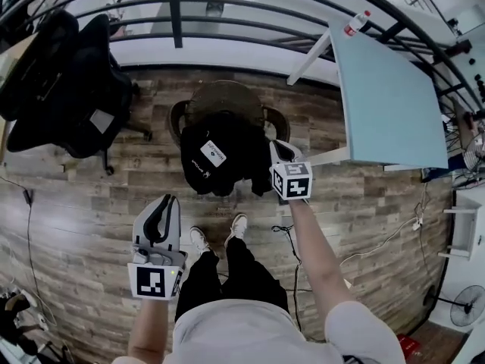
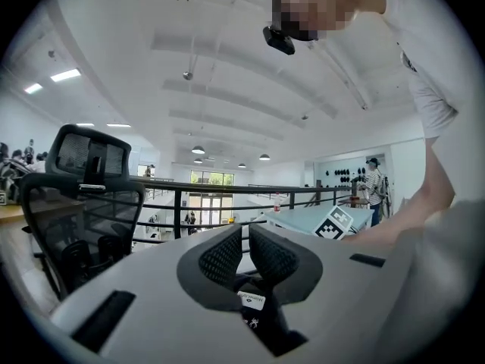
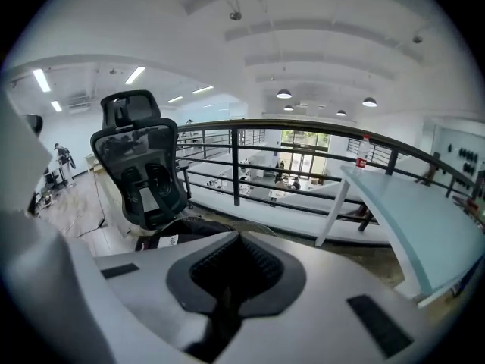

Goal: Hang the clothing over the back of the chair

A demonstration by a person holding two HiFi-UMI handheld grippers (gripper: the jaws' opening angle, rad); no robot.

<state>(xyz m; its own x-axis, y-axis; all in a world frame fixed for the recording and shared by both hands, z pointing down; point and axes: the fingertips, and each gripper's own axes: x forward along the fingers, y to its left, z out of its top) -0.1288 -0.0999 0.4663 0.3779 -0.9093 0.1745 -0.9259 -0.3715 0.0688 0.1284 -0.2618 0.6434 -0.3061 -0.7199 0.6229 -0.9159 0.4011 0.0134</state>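
Head view: standing before the chair (image 1: 227, 97), with the black clothing (image 1: 227, 165) hanging over its near edge, white label up. Right arm (image 1: 318, 256) stretched forward, almost straight, bringing the right gripper (image 1: 277, 149) against the clothing's right edge. Left forearm (image 1: 148, 332) kept low and close by the leg, left gripper (image 1: 162, 205) well back from the chair, pointing ahead.

Left gripper view: jaws only a narrow slit apart, nothing in the slit. Clothing (image 2: 261, 321) seen below and beyond them, label showing.

Right gripper view: jaws pressed together, pinching a dark strip of clothing that runs down from between them. Rest of the clothing (image 3: 170, 230) heaped just beyond, to the left.
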